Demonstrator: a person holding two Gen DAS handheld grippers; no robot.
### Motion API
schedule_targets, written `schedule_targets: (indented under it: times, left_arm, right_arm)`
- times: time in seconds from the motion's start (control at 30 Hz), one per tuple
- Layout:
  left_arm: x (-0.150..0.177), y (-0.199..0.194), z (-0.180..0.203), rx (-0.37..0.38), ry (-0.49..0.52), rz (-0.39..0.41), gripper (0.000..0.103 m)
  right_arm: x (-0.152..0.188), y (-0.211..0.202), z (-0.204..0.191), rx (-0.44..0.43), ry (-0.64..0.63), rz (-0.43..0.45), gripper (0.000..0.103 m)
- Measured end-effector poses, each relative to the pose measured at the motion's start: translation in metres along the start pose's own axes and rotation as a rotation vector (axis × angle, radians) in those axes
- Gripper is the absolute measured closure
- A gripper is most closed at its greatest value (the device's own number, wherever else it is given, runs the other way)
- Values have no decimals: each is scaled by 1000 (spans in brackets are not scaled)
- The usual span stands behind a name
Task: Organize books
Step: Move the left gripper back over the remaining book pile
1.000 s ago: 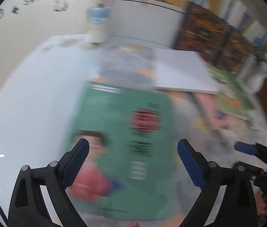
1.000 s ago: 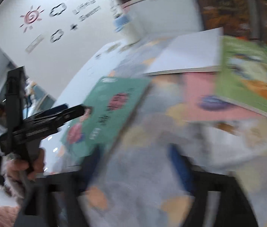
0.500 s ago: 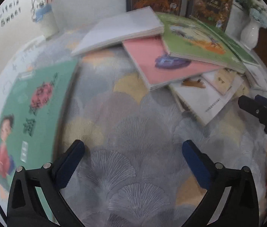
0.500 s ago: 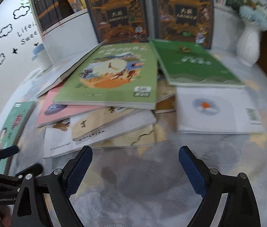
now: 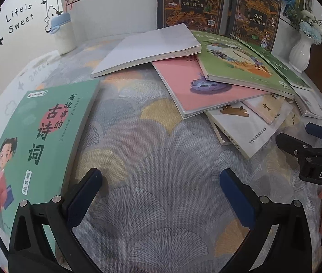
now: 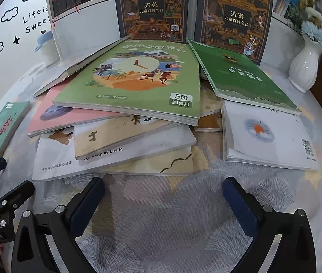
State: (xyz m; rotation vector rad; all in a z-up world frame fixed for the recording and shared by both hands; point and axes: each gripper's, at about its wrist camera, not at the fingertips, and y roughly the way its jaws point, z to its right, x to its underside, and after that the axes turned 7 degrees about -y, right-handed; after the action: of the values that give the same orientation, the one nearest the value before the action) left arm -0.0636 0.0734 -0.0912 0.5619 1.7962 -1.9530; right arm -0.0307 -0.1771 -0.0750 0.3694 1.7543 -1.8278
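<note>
Between picks, the left gripper (image 5: 161,195) gapes empty and the right gripper (image 6: 163,201), empty, finishes opening before the book heap (image 6: 129,122), needing a next choice

Both views are sharp, no motion blur, evenly lit by soft indoor light. Heavy fisheye bend: the wall lettering (image 5: 19,18) curves and black corners ring the frame. The white vase (image 6: 306,66) carries a small glare streak. Books around the clock-cover book (image 6: 136,79) throw only faint shadows on the counter (image 6: 161,216).
</note>
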Motion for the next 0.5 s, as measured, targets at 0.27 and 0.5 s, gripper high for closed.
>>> schedule_targets:
  times: [0.27, 0.5]
  left_arm:
    - [1, 1, 1, -19, -12, 2, 0]
    - [1, 0, 1, -16, -19, 3, 0]
  right_arm:
    - [0, 0, -1, 0, 0, 1, 0]
    - [1, -1, -2, 12, -9, 0, 0]
